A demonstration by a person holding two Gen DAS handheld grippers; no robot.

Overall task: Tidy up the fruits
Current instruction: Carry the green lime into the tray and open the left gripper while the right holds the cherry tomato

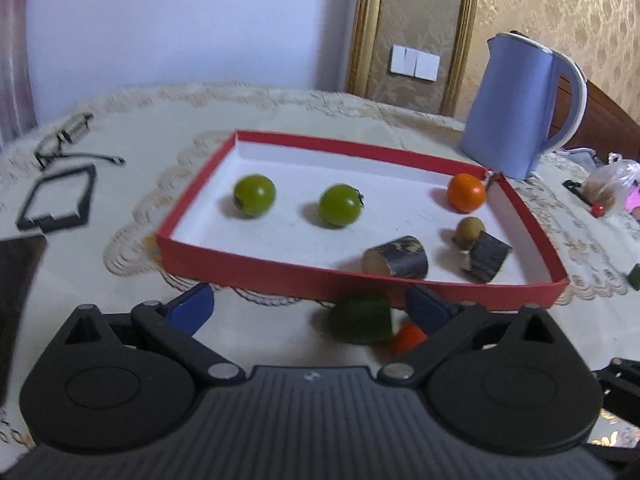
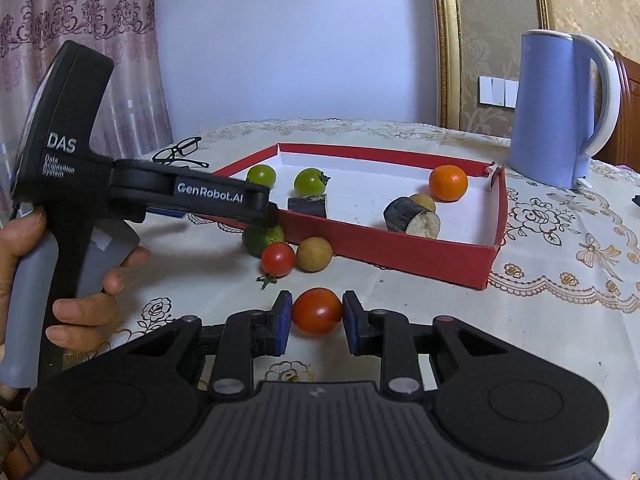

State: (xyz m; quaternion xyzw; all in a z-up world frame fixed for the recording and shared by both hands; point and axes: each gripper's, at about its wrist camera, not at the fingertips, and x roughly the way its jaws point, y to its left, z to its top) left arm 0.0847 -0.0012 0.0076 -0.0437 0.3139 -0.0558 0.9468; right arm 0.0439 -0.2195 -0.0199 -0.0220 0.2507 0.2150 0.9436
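Lace-patterned cream cloth covers the table [image 2: 560,280], and at lower centre of the right wrist view the right gripper [image 2: 317,320] is clamped on a red tomato [image 2: 317,311], its blue pads pressed against both sides. Only this view shows that tomato, and just above it a smaller red cherry tomato [image 2: 278,259] touching a tan longan [image 2: 314,254], with a green cucumber piece [image 2: 262,238] behind them, all outside the box. It also shows the left gripper [image 2: 272,216] from the side, reaching in from the left in a person's hand [image 2: 80,280], its tip over the cucumber piece.

From the left wrist view the left gripper [image 1: 308,306] has its jaws spread wide and nothing gripped; the cucumber piece [image 1: 362,318] lies between the blue fingers [image 1: 192,308], nearer the right one.

In mid-frame, the red box [image 1: 280,270] with a white floor holds two green tomatoes [image 1: 255,195] [image 1: 340,205], an orange citrus fruit [image 1: 466,192] in its far right corner, a second longan [image 1: 469,231] and two dark-skinned cut pieces [image 1: 396,258] [image 1: 486,256].

At upper right a blue kettle [image 1: 516,108] stands behind the box; eyeglasses [image 1: 64,136] lie at the left.
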